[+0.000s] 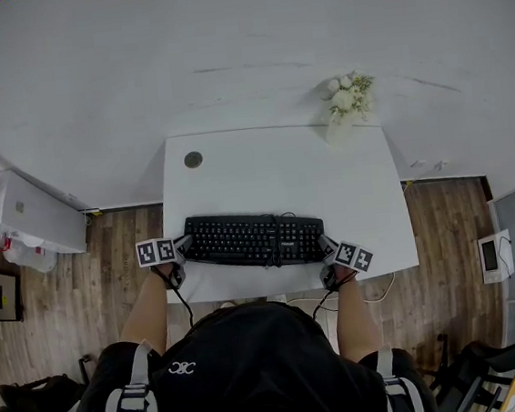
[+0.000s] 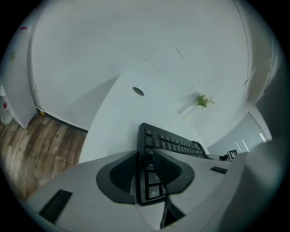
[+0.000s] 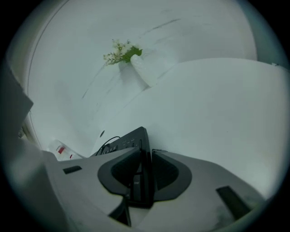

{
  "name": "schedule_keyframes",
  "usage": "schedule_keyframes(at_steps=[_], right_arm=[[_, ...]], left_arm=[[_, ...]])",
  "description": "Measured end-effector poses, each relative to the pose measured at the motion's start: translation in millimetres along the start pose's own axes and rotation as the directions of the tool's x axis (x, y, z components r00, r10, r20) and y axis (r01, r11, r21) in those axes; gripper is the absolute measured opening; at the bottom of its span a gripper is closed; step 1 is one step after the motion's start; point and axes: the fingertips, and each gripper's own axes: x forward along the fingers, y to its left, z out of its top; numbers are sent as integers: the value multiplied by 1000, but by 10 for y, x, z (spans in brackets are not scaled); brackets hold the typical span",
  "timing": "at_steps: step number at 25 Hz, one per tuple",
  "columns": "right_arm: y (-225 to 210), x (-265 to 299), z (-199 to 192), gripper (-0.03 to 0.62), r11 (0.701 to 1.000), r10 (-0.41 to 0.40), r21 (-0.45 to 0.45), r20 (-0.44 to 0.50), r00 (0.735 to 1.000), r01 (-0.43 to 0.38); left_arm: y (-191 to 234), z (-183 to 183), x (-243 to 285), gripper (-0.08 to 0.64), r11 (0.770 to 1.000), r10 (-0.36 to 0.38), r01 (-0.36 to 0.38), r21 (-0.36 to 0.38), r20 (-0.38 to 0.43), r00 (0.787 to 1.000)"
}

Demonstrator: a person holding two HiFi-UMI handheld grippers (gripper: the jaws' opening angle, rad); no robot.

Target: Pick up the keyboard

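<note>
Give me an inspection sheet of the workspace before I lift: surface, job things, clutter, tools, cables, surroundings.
Surface: white table, bare apart from a round grommet at its far left.
Job's things: black keyboard along the near edge; cannot tell whether it is off the table.
Clutter: vase of flowers at the far right corner, well apart from the keyboard.
Grippers: left tool shut on the keyboard's left end; right tool shut on its right end.
Cables: keyboard cable looped at its far edge; tool lead hangs toward the person.
Surroundings: wood floor, white wall, white box at left.
</note>
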Motion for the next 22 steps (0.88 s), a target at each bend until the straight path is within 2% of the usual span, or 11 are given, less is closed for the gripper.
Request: schedule_keyframes(at_steps=[5,10,14,18,22], right_arm=[[-1,1,6,89,998,26,49,-20,999,-25],[17,-5,-6,81,1000,-7,-22,-36,999,6],[67,-114,13,75,1000,28,-6,-10,1000,-28],[208,-215,91,74,996,75,-41,28,997,-73],[463,-371,390,74,983,154,-118,99,983,-142]], left_arm=[[-15,6,2,129,1000,6,-7,17,3,1000],[-25,-3,-26,126,999,32,-32,33,-19,999],[-62,-53,-105,121,1000,1,-1,-2,-12,1000],[-124,-6,-226,121,1000,-13,12,19,36,999],[-308,218,-388,121,996,-55,46,74,117,992]])
